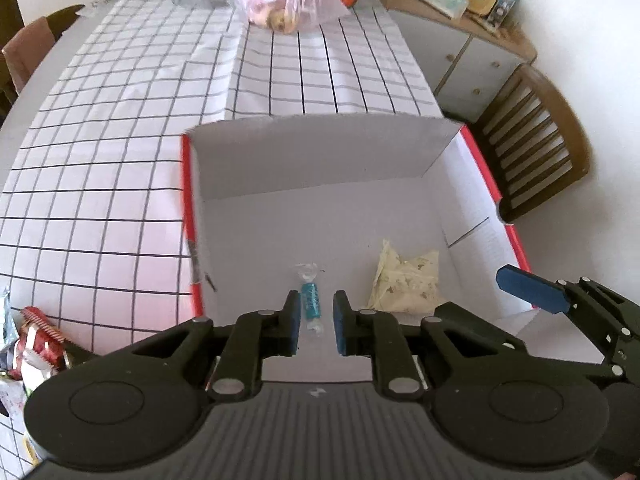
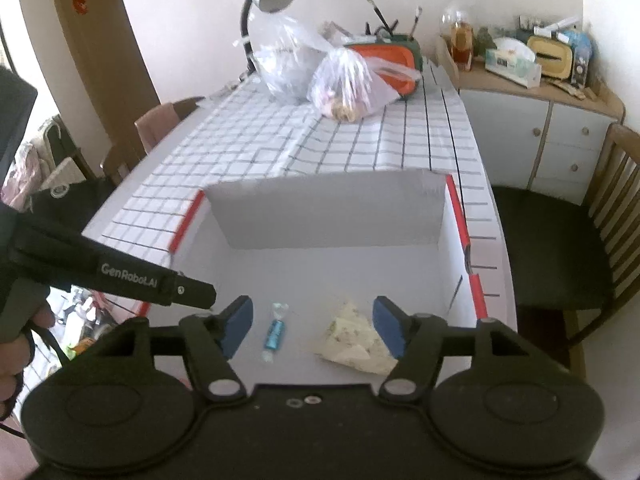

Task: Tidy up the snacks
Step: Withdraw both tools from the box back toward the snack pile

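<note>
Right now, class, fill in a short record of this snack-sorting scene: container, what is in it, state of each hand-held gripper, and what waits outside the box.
container: open white box with red edges, on a grid-patterned tablecloth
contents: blue wrapped candy; pale snack packet, lying apart from the candy
left hand-held gripper: open, over the candy, holding nothing
right hand-held gripper: open wide, over the box, holding nothing
outside box: red-wrapped snacks at the tablecloth's near left; plastic bags at the far end

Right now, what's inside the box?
In the white box: a blue wrapped candy and a pale snack packet. Its near edge is hidden behind the left claw.
</note>
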Motion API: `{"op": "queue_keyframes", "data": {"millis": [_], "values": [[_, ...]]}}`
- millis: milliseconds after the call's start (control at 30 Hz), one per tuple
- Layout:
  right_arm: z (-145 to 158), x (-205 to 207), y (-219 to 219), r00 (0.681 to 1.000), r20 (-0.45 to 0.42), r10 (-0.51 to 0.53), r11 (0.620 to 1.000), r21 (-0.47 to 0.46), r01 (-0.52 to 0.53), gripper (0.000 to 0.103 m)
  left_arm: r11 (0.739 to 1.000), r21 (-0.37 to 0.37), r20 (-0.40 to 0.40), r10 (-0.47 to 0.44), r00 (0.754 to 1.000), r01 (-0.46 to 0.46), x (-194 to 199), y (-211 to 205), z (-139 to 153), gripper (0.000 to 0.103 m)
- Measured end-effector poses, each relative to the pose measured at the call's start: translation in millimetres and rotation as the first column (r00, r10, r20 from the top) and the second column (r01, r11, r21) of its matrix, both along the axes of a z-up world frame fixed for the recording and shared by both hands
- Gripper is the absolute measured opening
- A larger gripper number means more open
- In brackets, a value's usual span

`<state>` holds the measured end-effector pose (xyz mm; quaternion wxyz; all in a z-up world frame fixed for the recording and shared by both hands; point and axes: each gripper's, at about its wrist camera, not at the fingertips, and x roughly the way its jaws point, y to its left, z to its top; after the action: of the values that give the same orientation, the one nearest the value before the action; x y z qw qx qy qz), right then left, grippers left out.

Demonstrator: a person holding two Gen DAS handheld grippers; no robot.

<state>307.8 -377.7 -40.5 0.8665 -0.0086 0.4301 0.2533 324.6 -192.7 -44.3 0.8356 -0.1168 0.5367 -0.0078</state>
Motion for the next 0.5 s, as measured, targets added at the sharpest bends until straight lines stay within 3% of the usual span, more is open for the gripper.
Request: {"op": "queue_keyframes", "data": {"millis": [233, 433, 467, 500], "values": [[21.8, -25.6, 15.5, 0.998, 0.059, 0.023, 0.999, 0.027, -0.024, 0.078, 1.000, -0.001, 0.077, 0.002, 0.997, -0.002, -33.5, 21.0, 20.0, 0.020], [38.1, -48.8, 33.3, 0.994, 0.103, 0.045, 0.997, 0.056, -0.051, 0.086, 1.000, 0.003, 0.158, 0.004, 0.987, -0.005, -67.2, 45.1, 38.9, 0.031], [40.1, -52.4, 36.1, 0.993, 0.108, 0.049, 0.997, 0.058, -0.056, 0.087, 1.000, -0.001, 0.165, 0.008, 0.986, -0.007, -72.4, 50.0, 40.6, 0.036], [42.7, -57.7, 39.9, 0.992, 0.116, 0.054, 0.996, 0.061, -0.061, 0.088, 1.000, -0.008, 0.176, 0.014, 0.984, -0.013, -78.7, 56.1, 42.8, 0.047]]}}
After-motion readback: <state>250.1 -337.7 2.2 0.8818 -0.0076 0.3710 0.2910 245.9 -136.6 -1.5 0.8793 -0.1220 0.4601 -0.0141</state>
